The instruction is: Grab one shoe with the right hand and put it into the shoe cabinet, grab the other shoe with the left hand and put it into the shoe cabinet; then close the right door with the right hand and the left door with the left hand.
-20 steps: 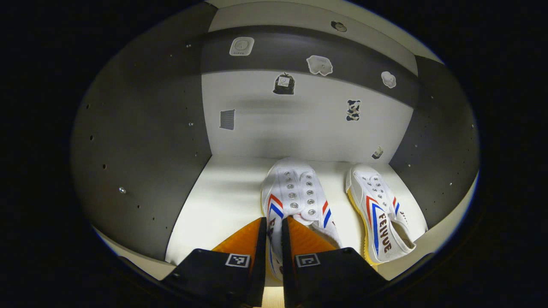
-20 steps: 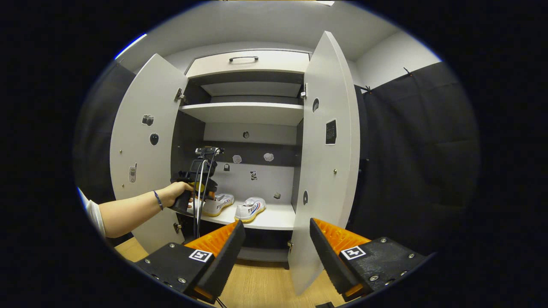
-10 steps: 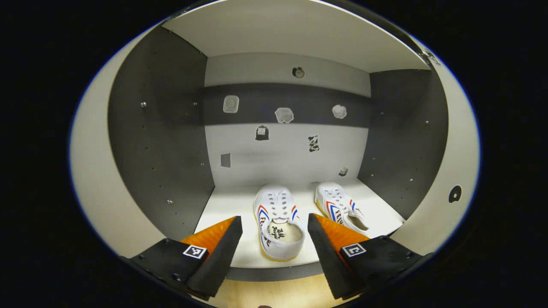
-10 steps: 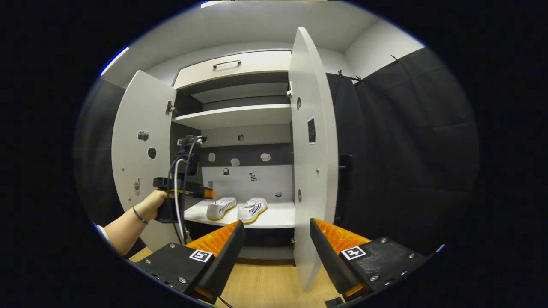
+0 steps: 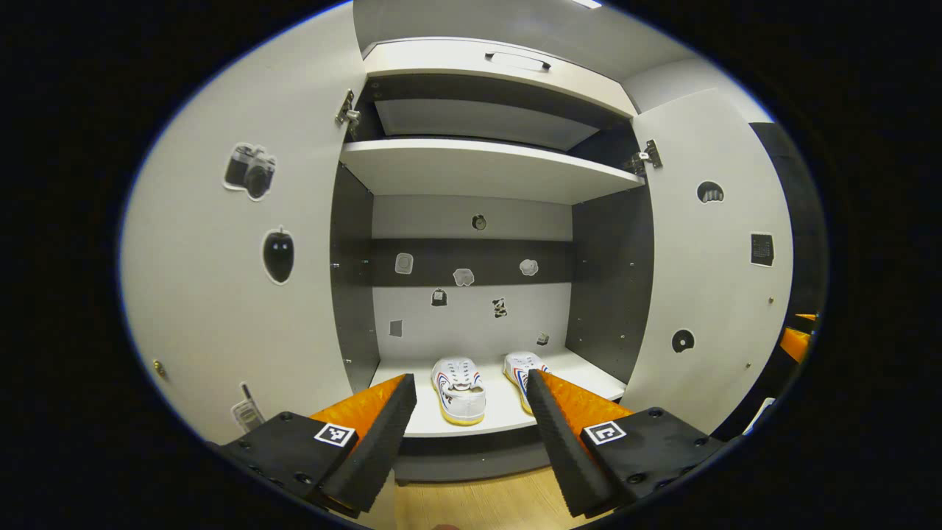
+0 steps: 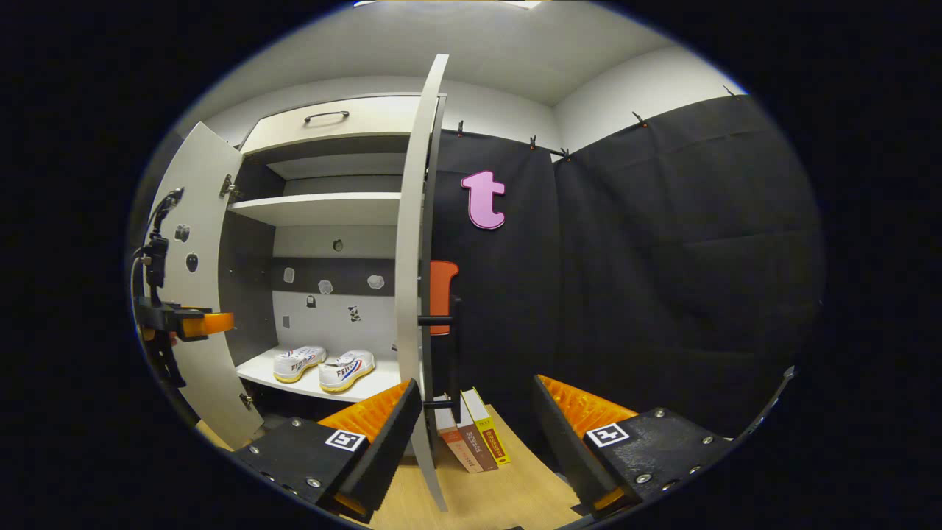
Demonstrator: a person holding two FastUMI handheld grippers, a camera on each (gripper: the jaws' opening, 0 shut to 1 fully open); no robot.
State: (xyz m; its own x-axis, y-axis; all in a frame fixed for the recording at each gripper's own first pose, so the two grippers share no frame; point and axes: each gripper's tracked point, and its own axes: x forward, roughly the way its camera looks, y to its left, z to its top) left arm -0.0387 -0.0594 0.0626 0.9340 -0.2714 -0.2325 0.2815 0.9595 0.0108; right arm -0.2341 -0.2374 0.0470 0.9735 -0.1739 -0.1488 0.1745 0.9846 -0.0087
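Sitting paired in open shoe cabinet (image 5: 486, 169), shoes (image 5: 459, 378)

left gripper (image 5: 465, 412): jaws opened; off shoe (image 5: 459, 380); backed out of cabinet (image 5: 486, 165)

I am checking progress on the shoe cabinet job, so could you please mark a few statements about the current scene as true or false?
1. Both shoes sit on the lower shelf of the cabinet. True: the left shoe and the right shoe rest side by side on the shelf.
2. The left tool is clamped on a shoe. False: it is open and holds nothing.
3. The right door is already closed. False: it stands open.
4. The right tool is open and empty. True.
5. The left door is closed. False: it stands wide open.
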